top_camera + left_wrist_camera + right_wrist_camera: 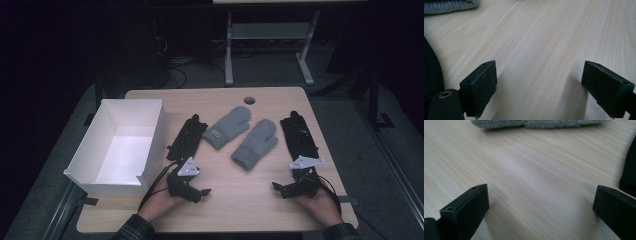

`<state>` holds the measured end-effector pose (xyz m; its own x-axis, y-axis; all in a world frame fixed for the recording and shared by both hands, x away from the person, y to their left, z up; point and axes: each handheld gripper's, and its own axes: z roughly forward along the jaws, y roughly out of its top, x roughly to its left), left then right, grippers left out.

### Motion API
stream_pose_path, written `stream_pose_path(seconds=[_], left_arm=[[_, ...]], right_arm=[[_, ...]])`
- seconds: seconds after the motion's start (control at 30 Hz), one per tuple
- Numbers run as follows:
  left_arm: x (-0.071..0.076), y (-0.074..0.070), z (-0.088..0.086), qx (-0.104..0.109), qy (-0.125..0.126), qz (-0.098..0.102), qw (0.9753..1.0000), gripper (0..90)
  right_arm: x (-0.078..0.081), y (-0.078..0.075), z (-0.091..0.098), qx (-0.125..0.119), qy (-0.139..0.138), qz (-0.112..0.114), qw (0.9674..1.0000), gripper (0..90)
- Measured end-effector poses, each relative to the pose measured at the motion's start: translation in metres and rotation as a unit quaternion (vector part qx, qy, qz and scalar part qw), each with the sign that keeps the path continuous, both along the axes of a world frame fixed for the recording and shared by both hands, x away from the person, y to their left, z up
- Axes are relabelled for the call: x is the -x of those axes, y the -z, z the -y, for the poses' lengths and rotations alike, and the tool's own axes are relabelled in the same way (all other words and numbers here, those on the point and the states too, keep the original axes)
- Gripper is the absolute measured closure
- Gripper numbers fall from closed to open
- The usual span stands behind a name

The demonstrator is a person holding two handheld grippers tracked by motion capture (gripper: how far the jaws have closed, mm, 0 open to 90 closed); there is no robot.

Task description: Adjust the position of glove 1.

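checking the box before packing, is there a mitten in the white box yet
No, both grey mittens lie on the table; the white box holds nothing.

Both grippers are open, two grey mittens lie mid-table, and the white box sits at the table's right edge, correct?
Not quite: the white box sits at the table's left edge, as the high view shows. Both grippers, left and right, are open, and the two grey mittens lie mid-table.

Black left tool (pixel 196 192) and right tool (pixel 282 189), grey three-cornered plates, plaid sleeves.
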<state>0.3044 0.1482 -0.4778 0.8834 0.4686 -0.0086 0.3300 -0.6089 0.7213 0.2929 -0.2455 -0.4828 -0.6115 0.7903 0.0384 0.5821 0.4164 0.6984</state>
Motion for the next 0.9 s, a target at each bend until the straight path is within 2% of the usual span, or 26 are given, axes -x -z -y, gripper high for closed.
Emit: stream_pose_path(seconds=[0.17,0.37,0.47,0.57,0.67,0.77,0.9], left_arm=[[-0.002,0.0,-0.001,-0.002,0.006,0.002,1.0,12.5],[-0.002,-0.001,-0.002,-0.008,0.011,-0.003,0.9999,12.5],[-0.002,-0.001,-0.003,-0.007,0.013,-0.002,0.9999,12.5],[-0.002,-0.001,-0.003,-0.006,0.014,0.001,0.9999,12.5],[-0.002,-0.001,-0.003,-0.005,0.013,-0.001,0.9999,12.5],[-0.001,0.0,-0.003,0.005,0.009,0.0,0.9999,12.5],[-0.002,0.0,-0.003,0.001,0.012,0.001,0.9999,12.4]], right_arm=[[0.001,0.0,0.001,0.003,-0.004,0.002,1.0,0.3],[0.001,-0.003,0.0,0.012,-0.011,-0.011,0.9998,1.1],[0.001,-0.006,0.0,0.016,-0.017,-0.011,0.9997,8.4],[-0.001,-0.011,0.0,0.014,-0.024,-0.011,0.9996,14.3],[-0.004,-0.016,0.0,0.004,-0.023,-0.009,0.9997,16.2],[-0.01,-0.019,0.0,-0.008,-0.023,-0.006,0.9997,18.1],[-0.016,-0.025,-0.001,-0.018,-0.024,-0.006,0.9995,24.4]])
